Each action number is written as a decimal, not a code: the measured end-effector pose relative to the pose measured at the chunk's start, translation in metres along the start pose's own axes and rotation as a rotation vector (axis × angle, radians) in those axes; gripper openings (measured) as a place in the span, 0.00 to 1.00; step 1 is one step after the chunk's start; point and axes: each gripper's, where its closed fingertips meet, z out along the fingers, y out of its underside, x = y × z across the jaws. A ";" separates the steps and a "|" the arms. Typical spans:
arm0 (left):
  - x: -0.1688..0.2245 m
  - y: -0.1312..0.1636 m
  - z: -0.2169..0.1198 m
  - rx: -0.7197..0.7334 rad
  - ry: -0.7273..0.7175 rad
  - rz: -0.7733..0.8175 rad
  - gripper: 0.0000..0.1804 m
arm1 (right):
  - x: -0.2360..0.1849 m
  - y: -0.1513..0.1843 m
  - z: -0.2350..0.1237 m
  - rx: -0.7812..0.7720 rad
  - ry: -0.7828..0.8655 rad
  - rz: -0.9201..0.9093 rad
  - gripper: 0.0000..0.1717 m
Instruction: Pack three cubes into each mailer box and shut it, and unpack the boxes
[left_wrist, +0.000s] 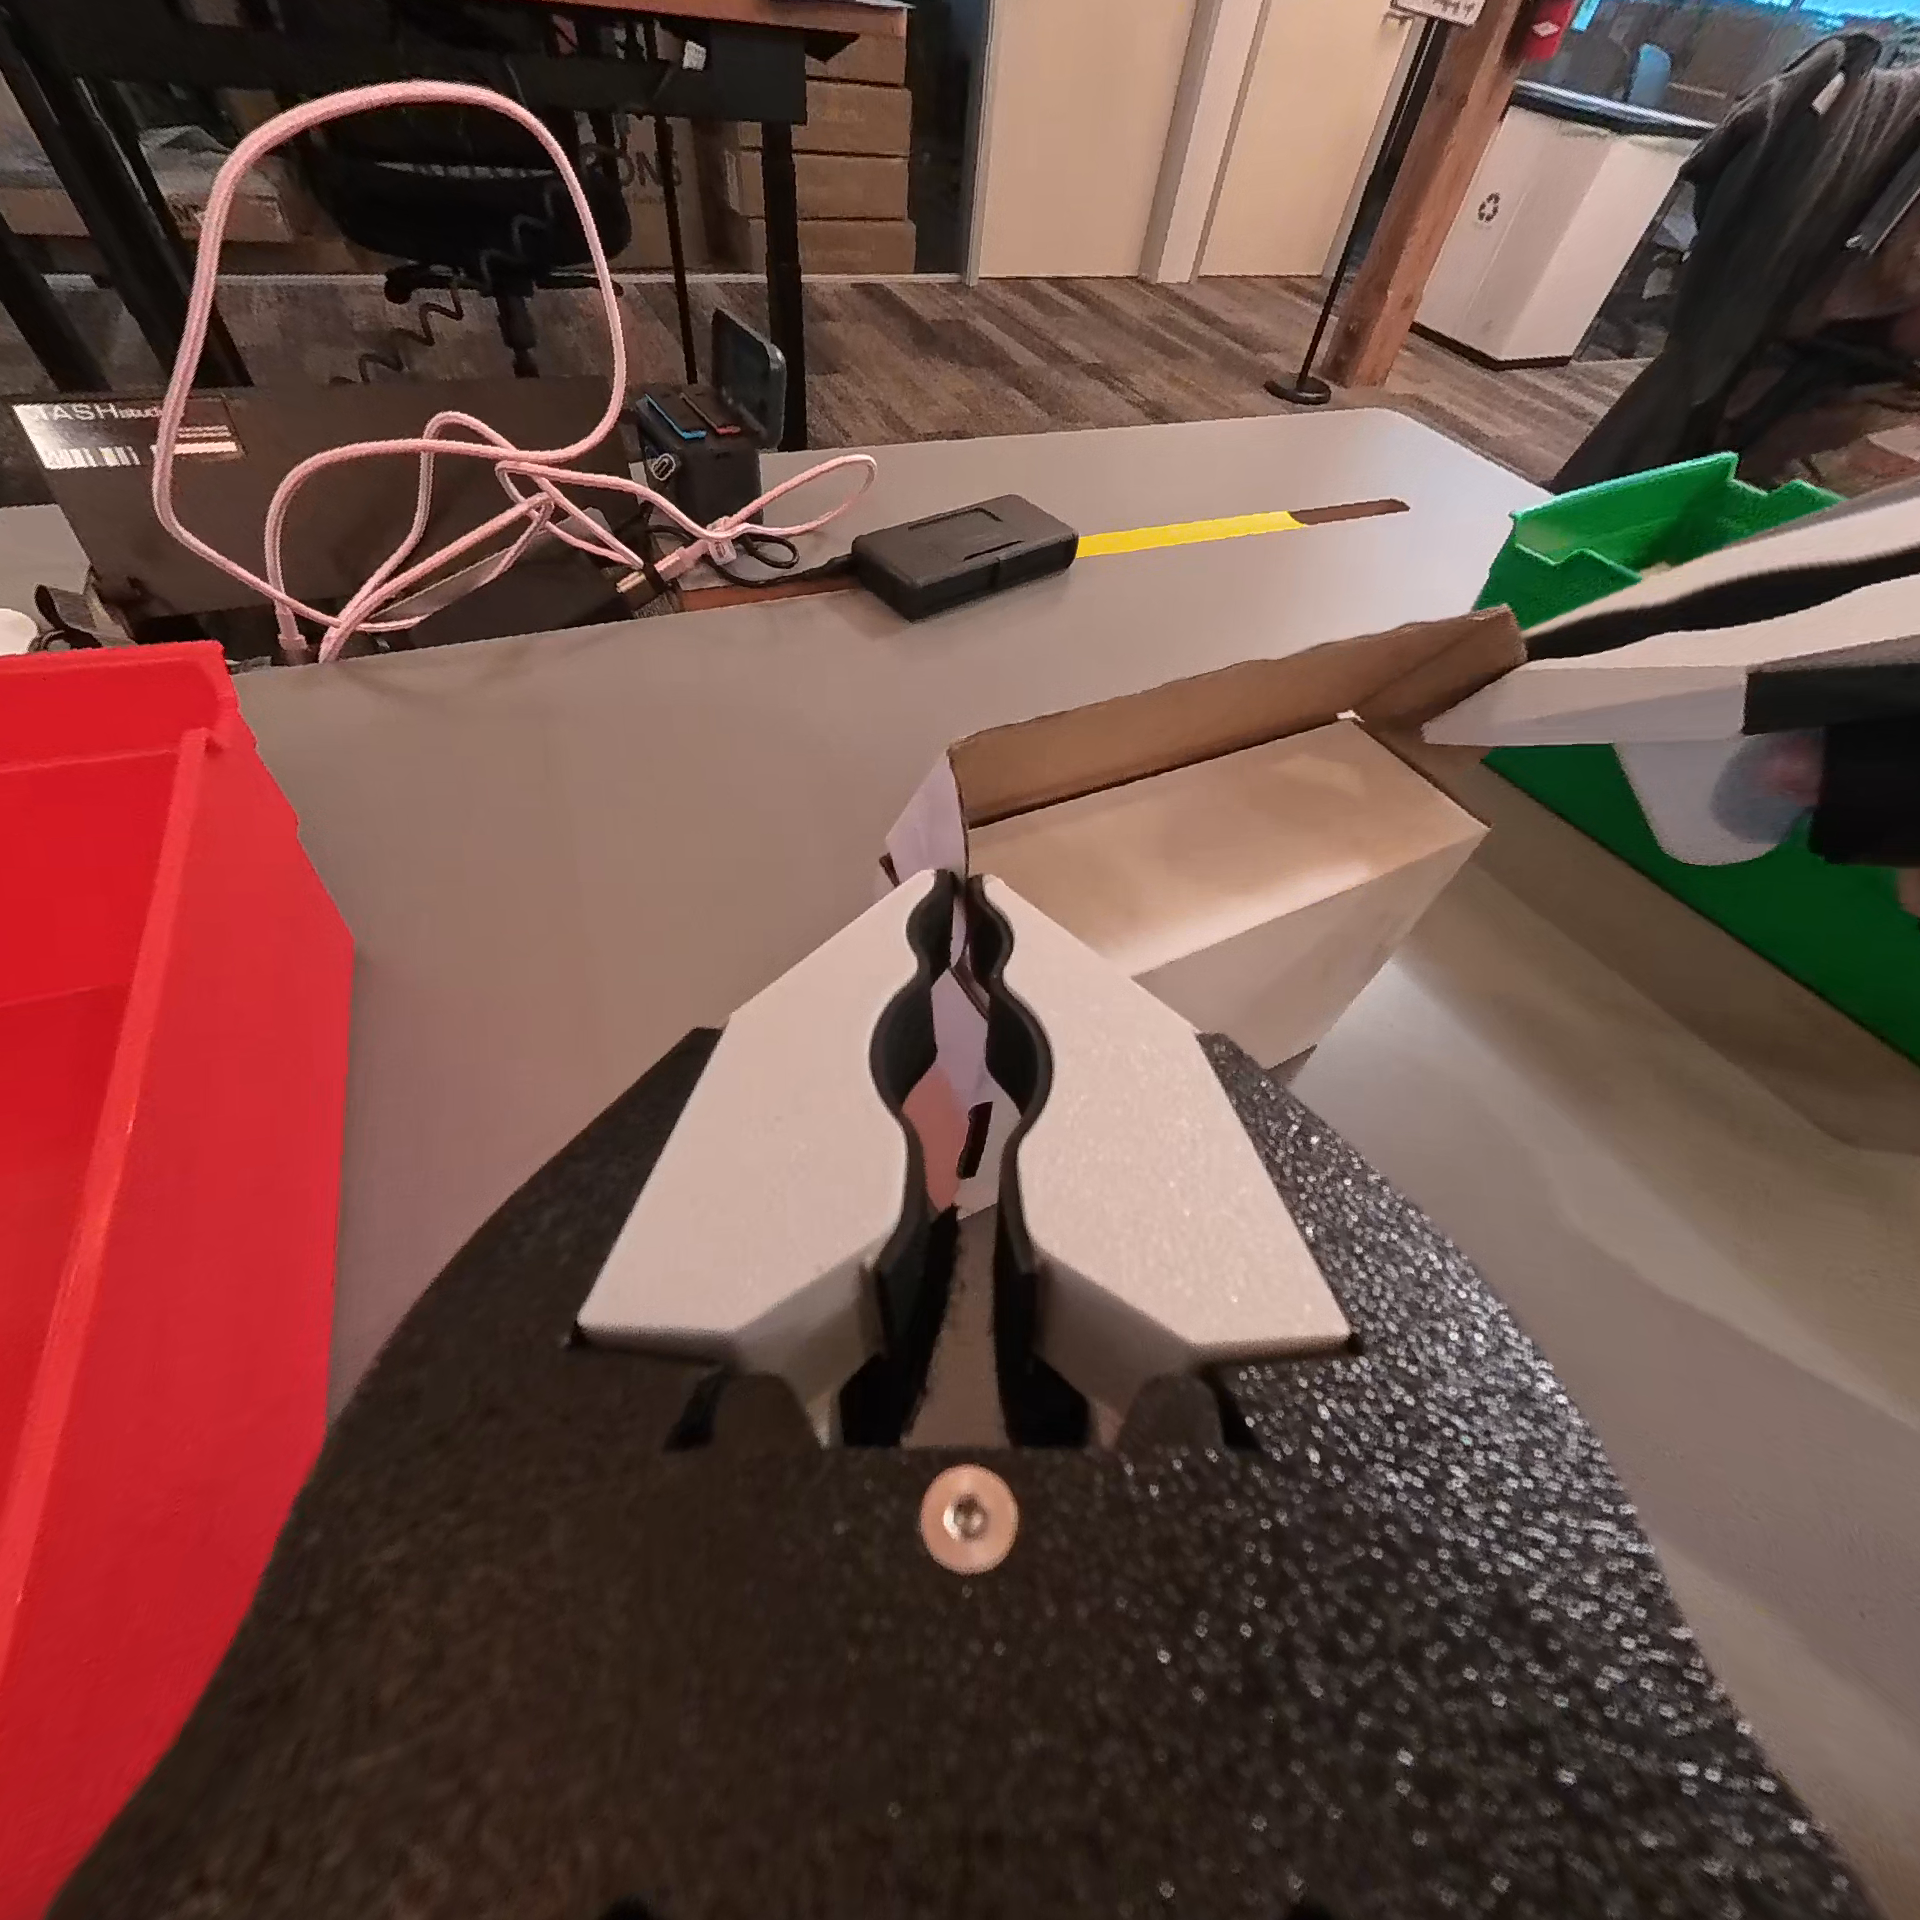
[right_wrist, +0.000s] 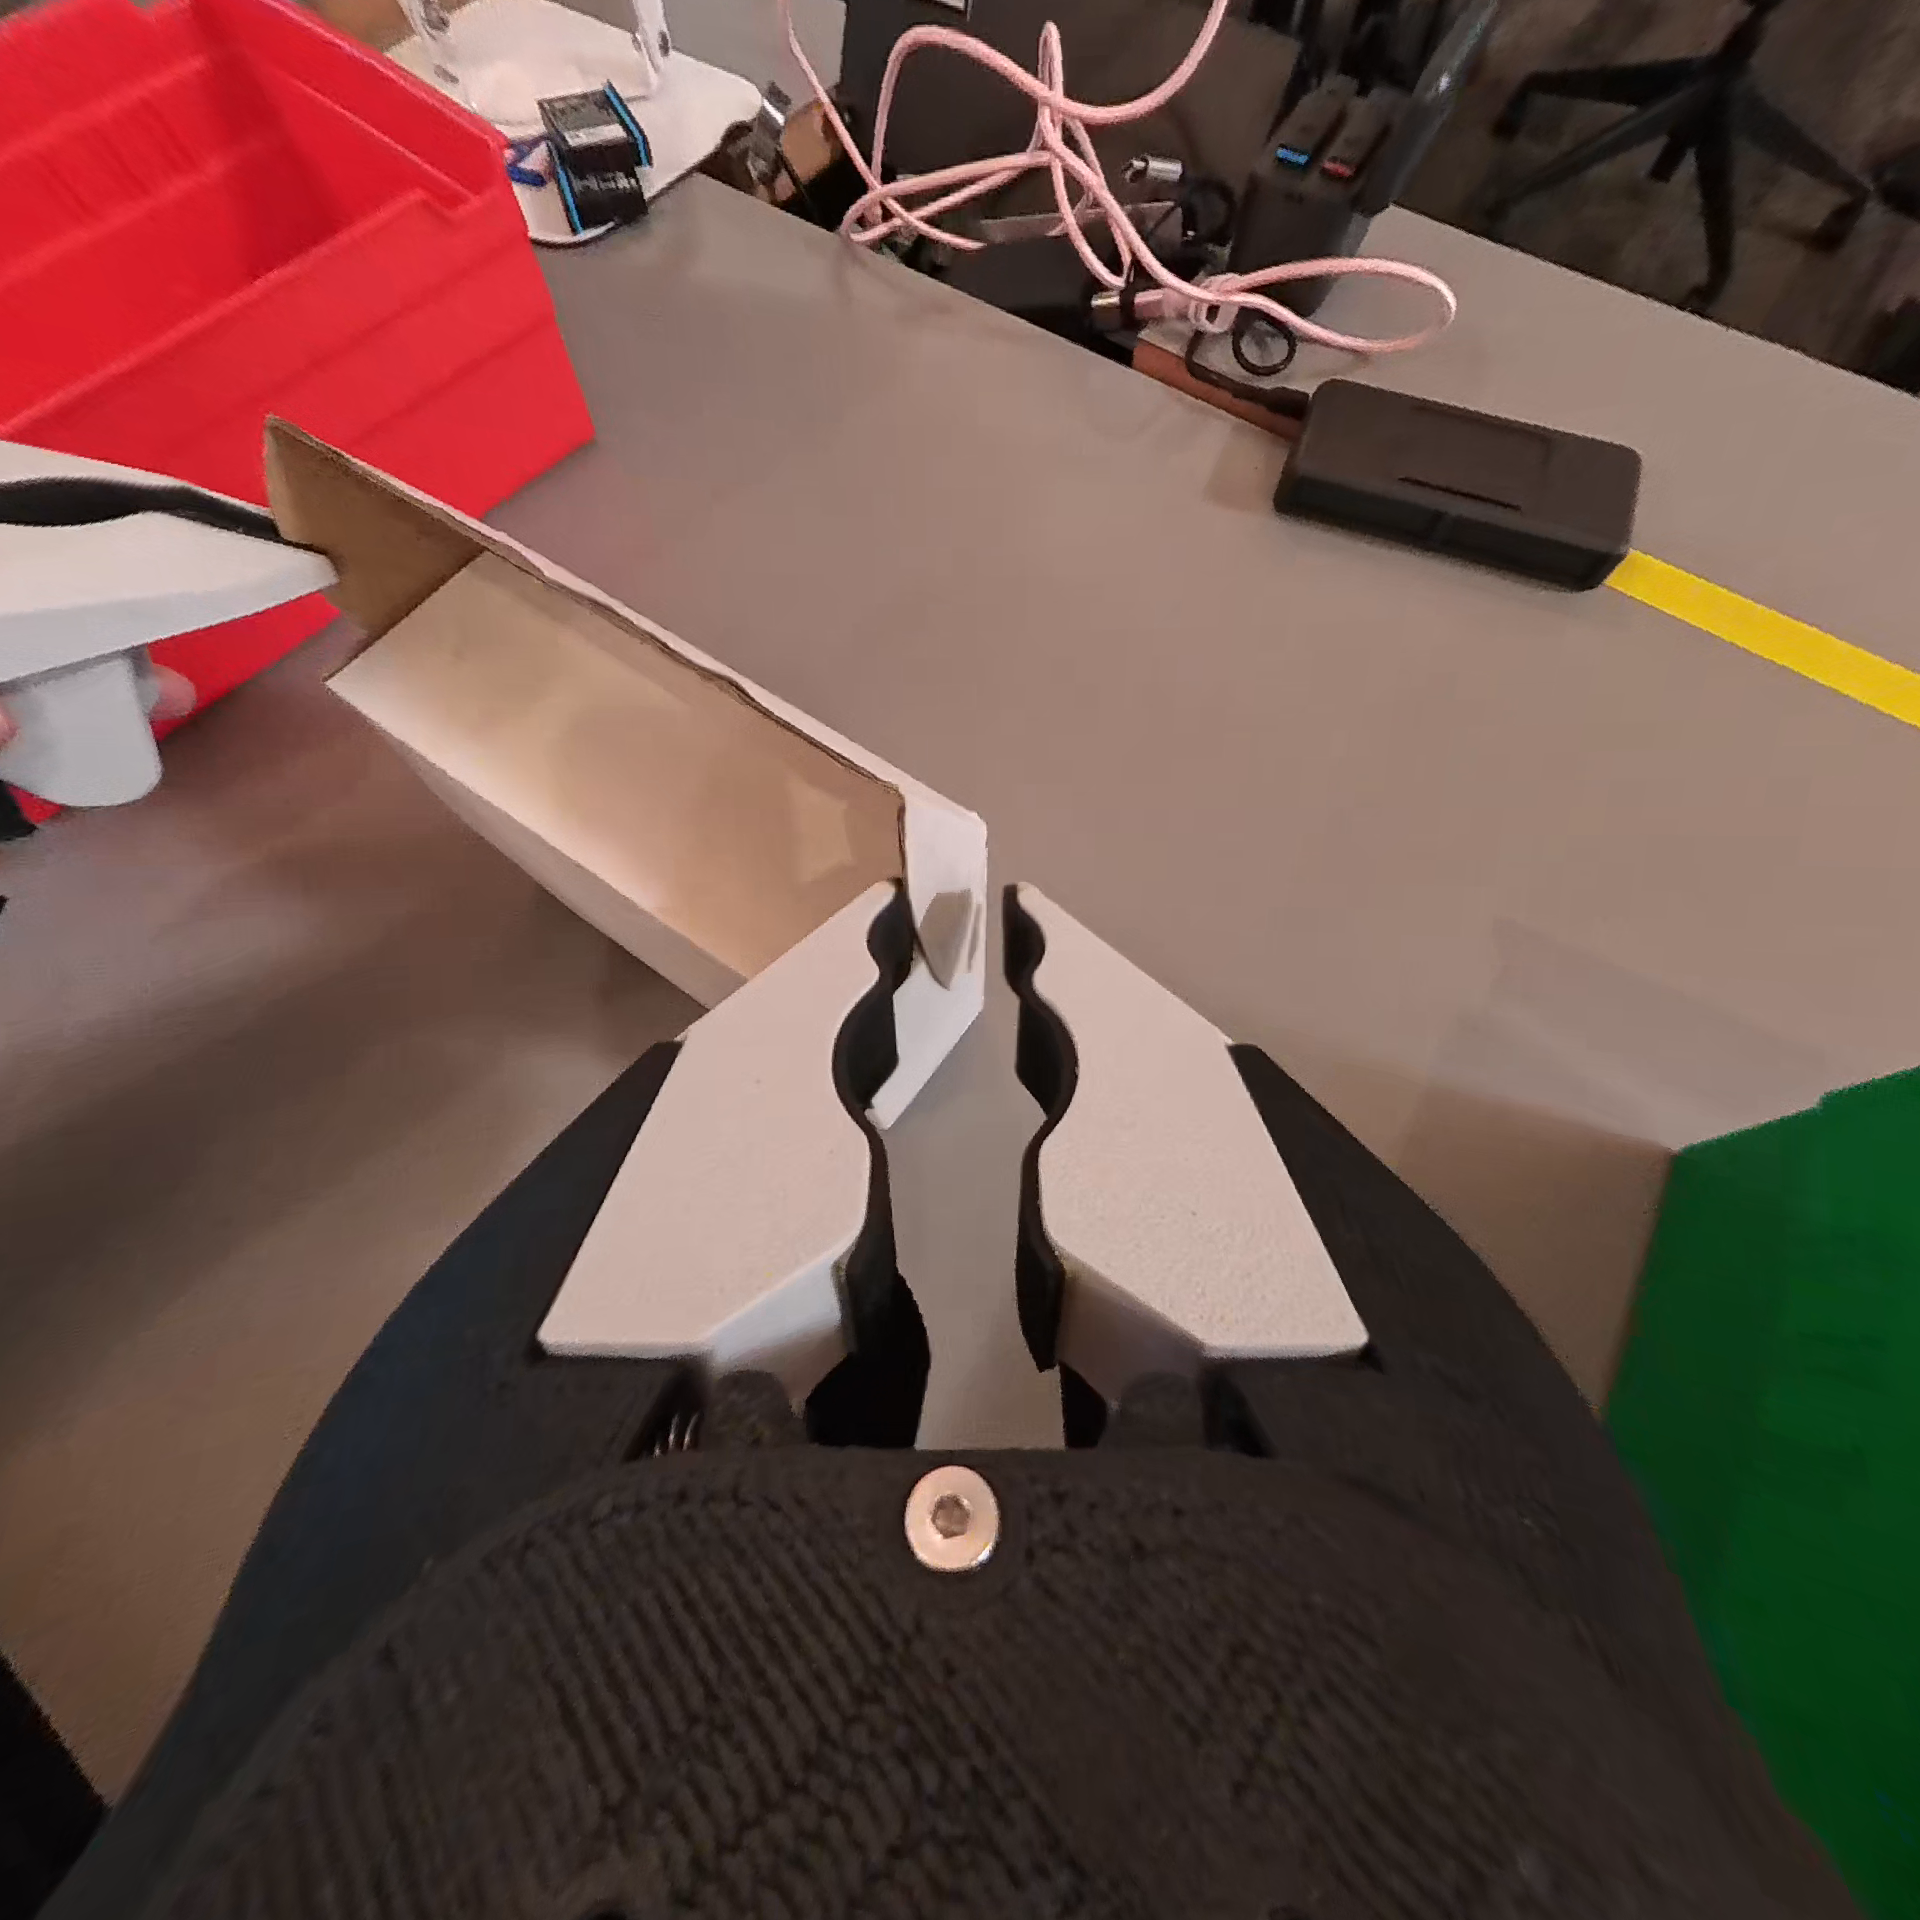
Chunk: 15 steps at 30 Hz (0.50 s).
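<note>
White mailer box (right_wrist: 582, 748), tilted, brown cardboard flap raised.

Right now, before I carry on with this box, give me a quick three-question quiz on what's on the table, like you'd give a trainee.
1. True or false: the red bin stands on the left gripper's side of the white box.
2. The yellow tape runs up to which thing? A: the black case. B: the green bin. C: the pink cable.
3. Which is clamped shut on a flap of the box: the left gripper or the right gripper?

Key: 1 true; 2 A; 3 the left gripper. The right one's jaws stand apart.
</note>
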 end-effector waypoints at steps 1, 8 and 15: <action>0.000 0.000 0.000 -0.002 -0.001 0.000 0.00 | 0.000 0.000 0.000 0.011 0.000 -0.006 0.08; 0.004 0.001 0.000 -0.035 -0.051 0.066 0.00 | 0.002 -0.002 0.001 -0.052 0.091 -0.020 0.01; 0.015 0.000 0.001 -0.075 -0.098 0.170 0.00 | 0.009 -0.005 0.003 -0.130 0.055 0.215 0.02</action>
